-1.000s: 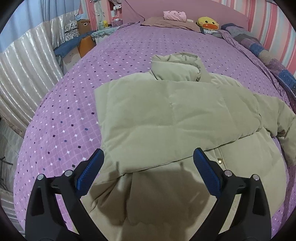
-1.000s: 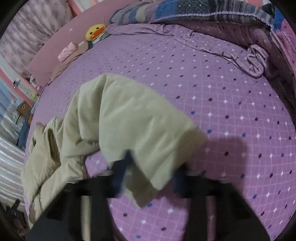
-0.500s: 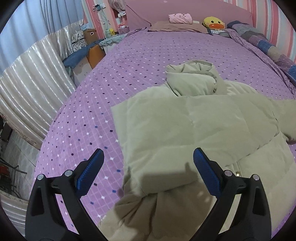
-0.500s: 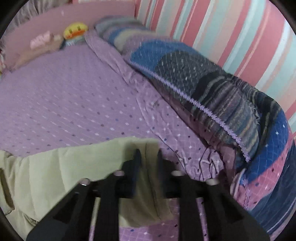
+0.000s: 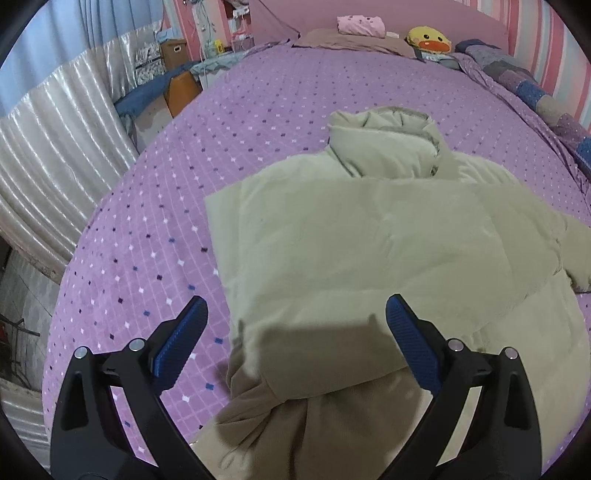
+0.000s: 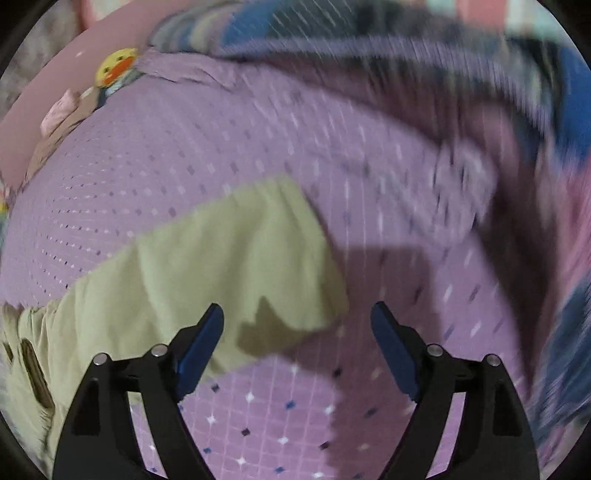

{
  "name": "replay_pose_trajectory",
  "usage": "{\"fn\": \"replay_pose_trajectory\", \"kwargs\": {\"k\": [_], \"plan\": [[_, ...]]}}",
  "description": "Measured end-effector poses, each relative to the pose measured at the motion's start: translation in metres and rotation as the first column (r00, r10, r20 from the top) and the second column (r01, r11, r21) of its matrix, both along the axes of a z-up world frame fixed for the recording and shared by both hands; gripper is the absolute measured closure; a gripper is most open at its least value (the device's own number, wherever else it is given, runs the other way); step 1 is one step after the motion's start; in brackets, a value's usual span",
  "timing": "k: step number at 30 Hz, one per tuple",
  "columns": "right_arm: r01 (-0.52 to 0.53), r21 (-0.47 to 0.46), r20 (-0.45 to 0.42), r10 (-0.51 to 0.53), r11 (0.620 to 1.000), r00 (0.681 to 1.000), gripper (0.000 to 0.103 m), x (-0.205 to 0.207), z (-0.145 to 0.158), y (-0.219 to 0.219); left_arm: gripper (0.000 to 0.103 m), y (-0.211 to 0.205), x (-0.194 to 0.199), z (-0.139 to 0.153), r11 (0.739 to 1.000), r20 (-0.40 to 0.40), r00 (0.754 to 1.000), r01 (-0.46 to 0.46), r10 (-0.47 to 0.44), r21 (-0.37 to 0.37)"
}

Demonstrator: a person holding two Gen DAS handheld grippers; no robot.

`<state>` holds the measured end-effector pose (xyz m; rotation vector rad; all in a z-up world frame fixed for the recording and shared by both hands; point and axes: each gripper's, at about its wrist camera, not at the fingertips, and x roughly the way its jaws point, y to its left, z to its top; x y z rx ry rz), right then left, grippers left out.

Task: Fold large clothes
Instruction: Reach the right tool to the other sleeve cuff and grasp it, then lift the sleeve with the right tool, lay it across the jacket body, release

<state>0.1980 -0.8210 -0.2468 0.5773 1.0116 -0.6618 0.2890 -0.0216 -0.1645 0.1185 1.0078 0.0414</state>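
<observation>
A pale green puffer jacket (image 5: 362,251) lies on the purple dotted bedspread (image 5: 177,206), one sleeve folded across its chest, collar pointing toward the headboard. My left gripper (image 5: 295,332) is open and empty, hovering above the jacket's lower edge. In the blurred right wrist view, the jacket's other sleeve (image 6: 229,258) lies flat on the bedspread (image 6: 258,424), its cuff end just ahead of my right gripper (image 6: 297,332), which is open and empty.
A yellow duck plush (image 5: 428,38) and a pink pillow (image 5: 360,26) sit by the headboard. A patchwork quilt (image 5: 535,99) is bunched along the right side. Silver curtains (image 5: 55,166) and a box lie past the bed's left edge.
My right gripper has let go of the sleeve and opened; the sleeve now lies flat on the bed. The left gripper has shifted slightly and stays open.
</observation>
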Motion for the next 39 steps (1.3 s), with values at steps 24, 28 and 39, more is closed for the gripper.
{"fn": "replay_pose_trajectory", "kwargs": {"k": [24,28,39], "plan": [[-0.174,-0.108,0.181,0.191,0.979,0.965,0.087,0.043,0.011,0.044,0.007,0.019,0.007,-0.012,0.998,-0.025,1.000,0.000,0.002,0.064],[-0.275,-0.154,0.184,0.301,0.949,0.936,0.087,0.050,0.048,0.077,0.007,0.020,0.017,-0.011,0.998,-0.038,0.999,0.011,-0.009,0.063],[-0.527,-0.219,0.265,0.570,0.821,0.778,0.088,0.084,0.140,0.203,0.007,0.039,0.014,0.017,1.000,0.005,1.000,0.025,-0.025,-0.004]]}}
